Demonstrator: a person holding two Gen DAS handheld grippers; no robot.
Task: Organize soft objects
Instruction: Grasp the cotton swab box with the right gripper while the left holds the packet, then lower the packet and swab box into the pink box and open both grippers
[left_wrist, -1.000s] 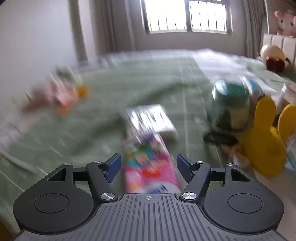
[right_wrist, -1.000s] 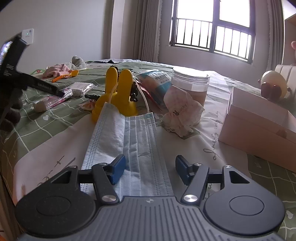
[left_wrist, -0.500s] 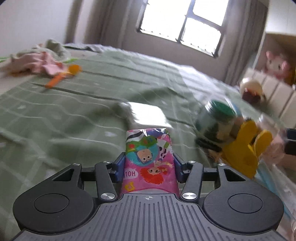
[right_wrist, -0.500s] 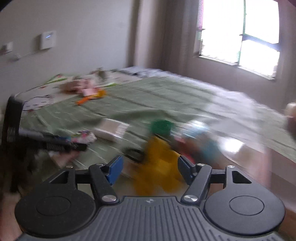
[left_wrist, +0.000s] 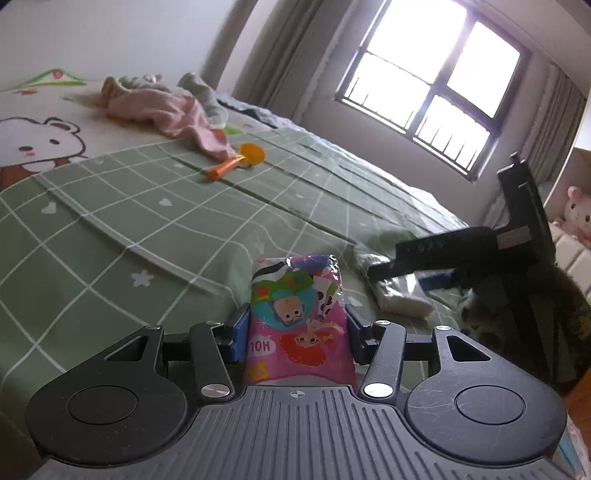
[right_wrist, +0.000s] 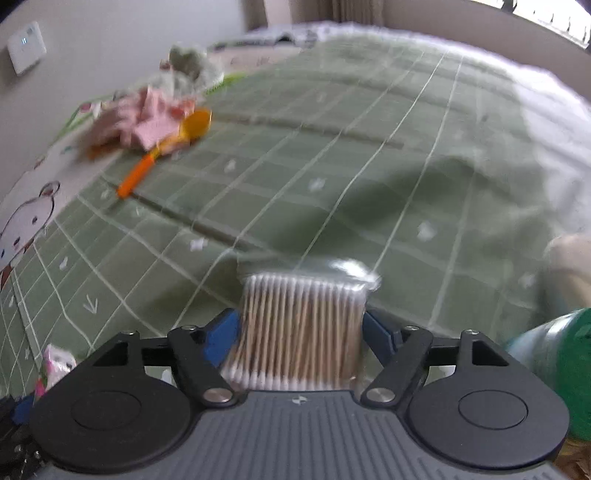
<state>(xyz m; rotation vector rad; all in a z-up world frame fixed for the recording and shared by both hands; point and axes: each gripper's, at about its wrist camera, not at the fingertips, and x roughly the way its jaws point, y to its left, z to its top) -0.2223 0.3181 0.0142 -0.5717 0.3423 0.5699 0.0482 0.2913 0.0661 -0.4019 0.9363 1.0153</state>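
Jaws of my left gripper (left_wrist: 297, 326) pinch the pink pack (left_wrist: 298, 319); my right gripper (right_wrist: 301, 328), blurred, seemingly pinches the swabs (right_wrist: 301, 332) above the bed (right_wrist: 332, 166)

We read little here: upside-down white letters that look like "HOI", printed as "10H", on the pink cartoon-printed packet (left_wrist: 298, 325), and faint digits, perhaps "945", on the dark arm of the other gripper (left_wrist: 439, 251), while everything else stays unreadable.
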